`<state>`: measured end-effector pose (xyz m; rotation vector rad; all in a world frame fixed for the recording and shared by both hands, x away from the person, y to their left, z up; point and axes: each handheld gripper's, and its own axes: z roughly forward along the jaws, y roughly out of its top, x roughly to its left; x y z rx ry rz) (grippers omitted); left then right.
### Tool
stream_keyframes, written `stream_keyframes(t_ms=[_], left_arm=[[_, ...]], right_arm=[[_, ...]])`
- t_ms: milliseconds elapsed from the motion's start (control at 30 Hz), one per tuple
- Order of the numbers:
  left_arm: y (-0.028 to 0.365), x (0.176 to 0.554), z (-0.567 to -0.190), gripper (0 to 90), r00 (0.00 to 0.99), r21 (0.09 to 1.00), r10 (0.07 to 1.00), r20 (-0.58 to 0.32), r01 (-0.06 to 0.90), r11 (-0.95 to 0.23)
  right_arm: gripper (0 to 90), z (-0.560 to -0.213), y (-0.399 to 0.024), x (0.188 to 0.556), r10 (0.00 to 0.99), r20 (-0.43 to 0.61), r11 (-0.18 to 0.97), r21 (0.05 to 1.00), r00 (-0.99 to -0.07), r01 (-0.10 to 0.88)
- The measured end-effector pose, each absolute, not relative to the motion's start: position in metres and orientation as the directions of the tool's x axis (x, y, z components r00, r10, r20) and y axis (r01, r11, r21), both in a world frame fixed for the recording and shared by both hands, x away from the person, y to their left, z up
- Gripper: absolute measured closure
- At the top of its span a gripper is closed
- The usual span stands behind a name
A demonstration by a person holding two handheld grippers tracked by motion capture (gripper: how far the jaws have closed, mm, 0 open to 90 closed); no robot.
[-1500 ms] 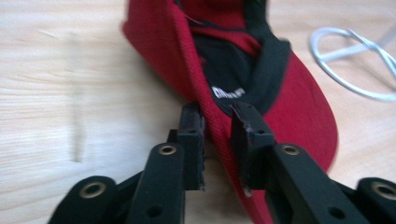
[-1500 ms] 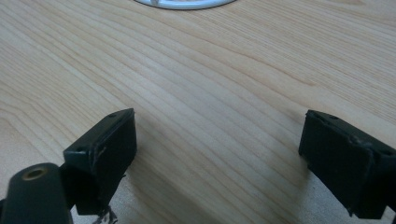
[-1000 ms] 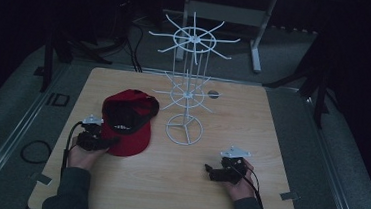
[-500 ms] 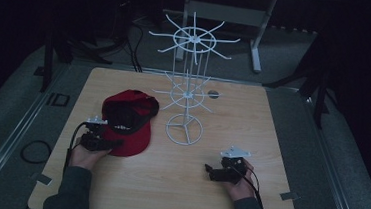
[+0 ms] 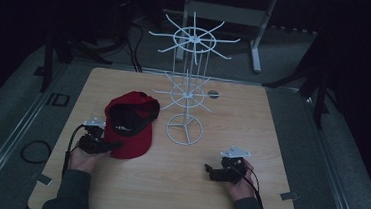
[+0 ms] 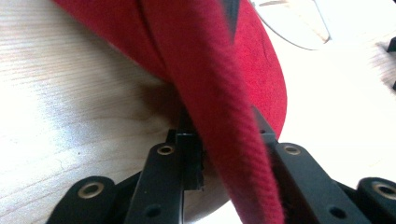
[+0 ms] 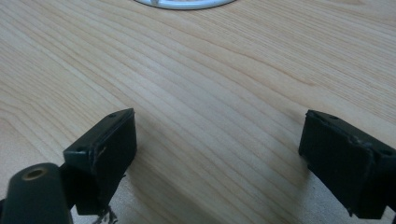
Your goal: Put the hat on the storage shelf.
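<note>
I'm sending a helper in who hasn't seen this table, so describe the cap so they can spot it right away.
Start from the light wooden table and find the white wire display rack standing near its middle. Just to the rack's left lies the red baseball cap, dark inside facing up. It is the only red, soft thing there, and the left tongs are closed on its brim edge.

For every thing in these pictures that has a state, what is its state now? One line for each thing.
red cap: upside down on the table, brim between the left gripper's jaws.
left gripper: shut on the cap's brim.
right gripper: open, empty, low over the wood.
white wire rack: upright, its arms bare.
table: bearing the cap and the rack.
</note>
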<state>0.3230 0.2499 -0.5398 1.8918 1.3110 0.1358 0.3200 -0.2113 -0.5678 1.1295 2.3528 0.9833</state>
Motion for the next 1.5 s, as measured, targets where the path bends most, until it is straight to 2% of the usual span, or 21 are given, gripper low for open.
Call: stream_keyframes(t_ms=[433, 933, 1500], left_arm=[[0.246, 0.312, -0.527, 84.5, 0.456, 0.723, 0.829, -0.323, 0.684, -0.095], [0.244, 0.304, -0.51, 85.0, 0.448, 0.781, 0.855, -0.261, 0.619, -0.086], [0.251, 0.3, -0.488, 85.0, 0.404, 0.83, 0.882, -0.243, 0.557, -0.027]], right_arm=[[11.1, -0.568, -0.211, 0.32, 0.784, -0.015, 0.441, 0.716, -0.621, 0.54], [11.1, -0.568, -0.211, 0.32, 0.784, -0.015, 0.441, 0.716, -0.621, 0.54], [11.2, -0.568, -0.211, 0.32, 0.784, -0.015, 0.442, 0.716, -0.621, 0.54]])
